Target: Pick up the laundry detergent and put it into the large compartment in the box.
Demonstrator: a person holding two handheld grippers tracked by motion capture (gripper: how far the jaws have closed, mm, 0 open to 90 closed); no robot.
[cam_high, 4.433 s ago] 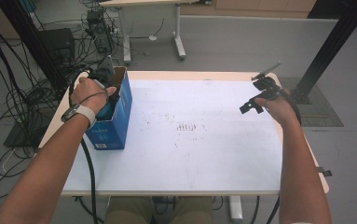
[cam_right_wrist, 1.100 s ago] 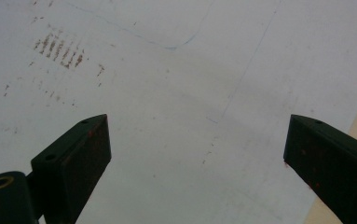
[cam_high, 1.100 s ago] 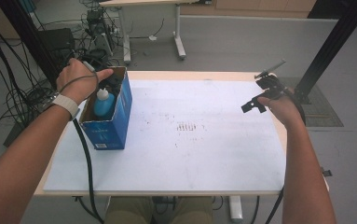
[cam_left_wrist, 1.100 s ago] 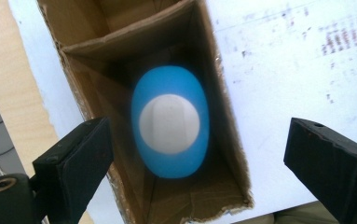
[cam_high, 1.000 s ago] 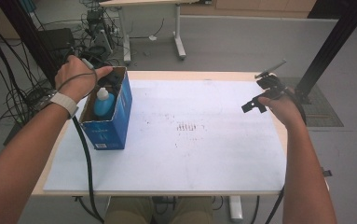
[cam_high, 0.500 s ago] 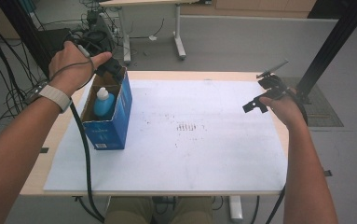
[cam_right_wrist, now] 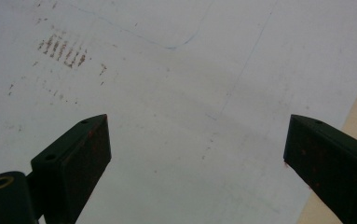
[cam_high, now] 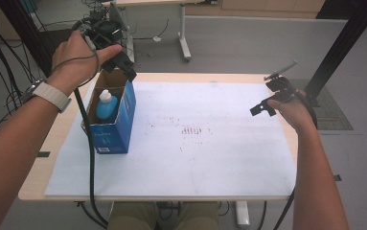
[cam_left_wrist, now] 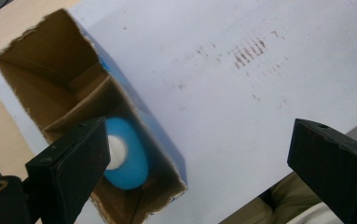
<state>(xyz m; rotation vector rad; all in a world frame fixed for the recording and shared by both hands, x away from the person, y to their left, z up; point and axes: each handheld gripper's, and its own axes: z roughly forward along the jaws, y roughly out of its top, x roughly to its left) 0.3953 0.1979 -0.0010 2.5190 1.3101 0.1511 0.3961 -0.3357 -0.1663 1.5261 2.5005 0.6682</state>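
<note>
Your high view sits above your side of the table [cam_high: 37, 184], looking forward and down. Your left gripper view hangs close over the open box [cam_left_wrist: 41, 88], upper left of frame. Your right one stares near-straight down. All three catch the brown smudges [cam_high: 190, 130].

Box [cam_high: 115, 112] stands on sheet [cam_high: 205, 143] at table's [cam_high: 61, 139] left side, open top up. Bottle [cam_high: 106, 104] upright inside box, in near compartment; far compartment behind it, w/ divider between. L gripper [cam_high: 119, 61] above box's far end, clear of it. R gripper [cam_high: 272, 98] above sheet's right edge, well apart from box. Smudge marks [cam_high: 190, 129] on sheet btw box & R gripper, near middle.
</note>
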